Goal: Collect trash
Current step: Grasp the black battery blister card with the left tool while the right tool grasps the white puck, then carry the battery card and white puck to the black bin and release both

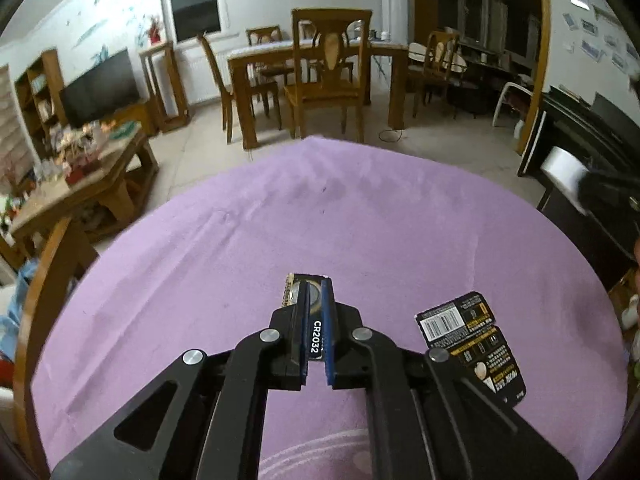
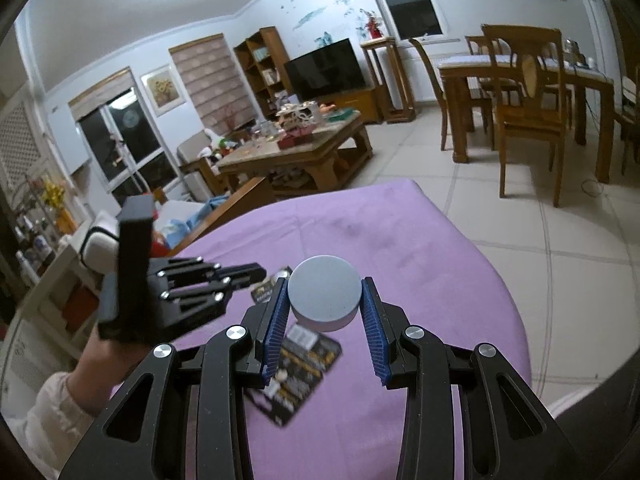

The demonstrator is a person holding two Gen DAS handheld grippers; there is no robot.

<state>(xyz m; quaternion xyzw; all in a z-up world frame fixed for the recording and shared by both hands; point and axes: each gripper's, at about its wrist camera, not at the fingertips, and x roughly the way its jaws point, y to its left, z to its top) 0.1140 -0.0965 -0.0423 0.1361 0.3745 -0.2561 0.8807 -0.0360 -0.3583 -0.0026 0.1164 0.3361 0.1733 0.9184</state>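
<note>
Left wrist view shows my left gripper [image 1: 315,300] pinched tight on a thin battery card [image 1: 311,334]. The card stands on its edge between the jaws, and I can read CR2032 on it. It hangs low over the purple cloth [image 1: 240,240]. A second card [image 1: 472,344], black with a barcode, lies flat on the cloth just to the right of the gripper, not touching it.

From the right wrist view, my right gripper [image 2: 324,300] holds a round grey disc [image 2: 323,294]. The blue pads [image 2: 280,320] press on both of its sides, so the jaws are partly open around it. The disc is up in the air above the cloth. The black card lies on the cloth under it, blurry. My left hand [image 2: 96,360] with its gripper is off to the left, in a pale sleeve [image 2: 48,412].
</note>
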